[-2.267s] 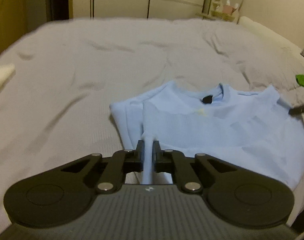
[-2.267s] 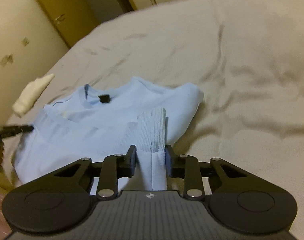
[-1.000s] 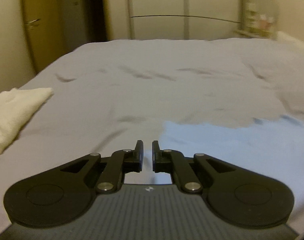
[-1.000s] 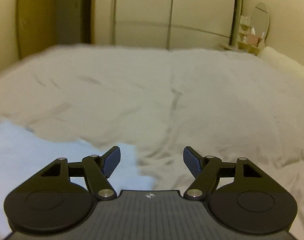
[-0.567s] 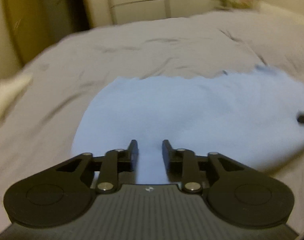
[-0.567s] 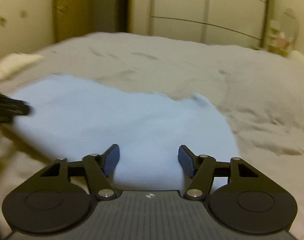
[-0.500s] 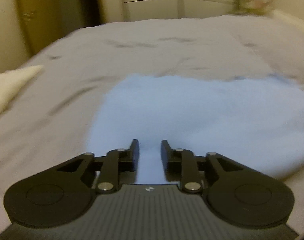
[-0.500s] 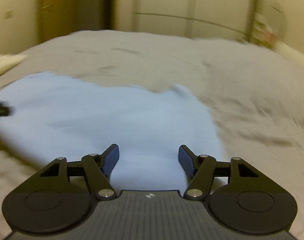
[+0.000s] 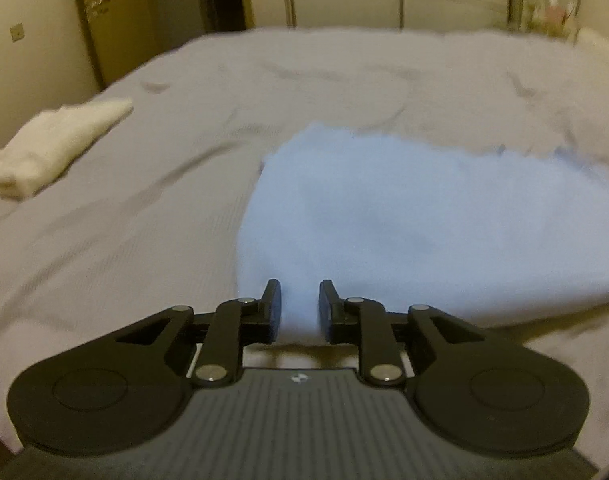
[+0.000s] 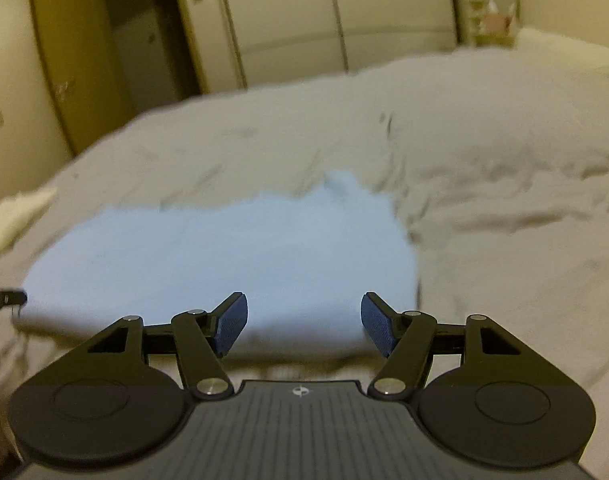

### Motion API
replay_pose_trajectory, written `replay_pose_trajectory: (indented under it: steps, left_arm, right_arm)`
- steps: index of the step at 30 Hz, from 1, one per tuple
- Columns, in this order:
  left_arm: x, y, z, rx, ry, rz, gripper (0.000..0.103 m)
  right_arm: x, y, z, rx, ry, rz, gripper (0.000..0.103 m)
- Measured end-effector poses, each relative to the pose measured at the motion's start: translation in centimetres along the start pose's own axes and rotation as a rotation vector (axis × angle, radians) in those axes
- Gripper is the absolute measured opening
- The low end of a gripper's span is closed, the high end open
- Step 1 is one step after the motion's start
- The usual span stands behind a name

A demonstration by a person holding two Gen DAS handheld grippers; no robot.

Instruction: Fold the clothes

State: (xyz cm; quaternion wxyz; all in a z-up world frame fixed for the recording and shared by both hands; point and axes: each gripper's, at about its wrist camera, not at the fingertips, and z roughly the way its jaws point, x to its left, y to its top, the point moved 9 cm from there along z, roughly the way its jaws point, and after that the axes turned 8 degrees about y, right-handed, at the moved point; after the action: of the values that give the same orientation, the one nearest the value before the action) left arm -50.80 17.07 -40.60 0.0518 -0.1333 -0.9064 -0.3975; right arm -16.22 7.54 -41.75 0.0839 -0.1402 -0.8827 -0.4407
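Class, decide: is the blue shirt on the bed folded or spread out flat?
Folded. The blue shirt lies as a compact block on the bed, no sleeves or collar showing.

Your bed (image 9: pixel 152 240) fills both views, covered in a wrinkled grey sheet. A folded light-blue garment (image 9: pixel 424 232) lies flat on it, centre to right in your left wrist view. A cream folded cloth (image 9: pixel 52 144) rests on the sheet at the left edge, well apart from the garment.
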Motion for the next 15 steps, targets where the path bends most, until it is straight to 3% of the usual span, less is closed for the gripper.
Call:
replay_pose_trajectory:
  steps: [1,3,7,10,15]
  left_arm:
    - [0.3,-0.3,0.1,0.014,0.008,-0.012,0.027]
    - [1.0,-0.5,-0.2,0.033,0.018,-0.036,0.029]
    - [1.7,0.1,-3.6,0.020,0.051,-0.046,0.027]
    - [1.2,-0.5,-6.0,0.033,0.051,-0.045,0.029]
    - [-0.4,-2.1,-8.8,0.073,0.042,-0.026,0.036]
  right_arm:
    - [-0.4,-0.6,0.5,0.026,-0.007,0.010,0.062]
    - [-1.5,-1.0,0.7,0.042,-0.008,0.049,0.059]
    - [-2.9,-0.5,-1.5,0.034,-0.142,0.079,0.069]
    - [-2.7,-0.2,-3.7,0.002,-0.074,0.159,0.082]
    - [-1.0,-1.5,-5.4,0.048,-0.042,0.183,0.088]
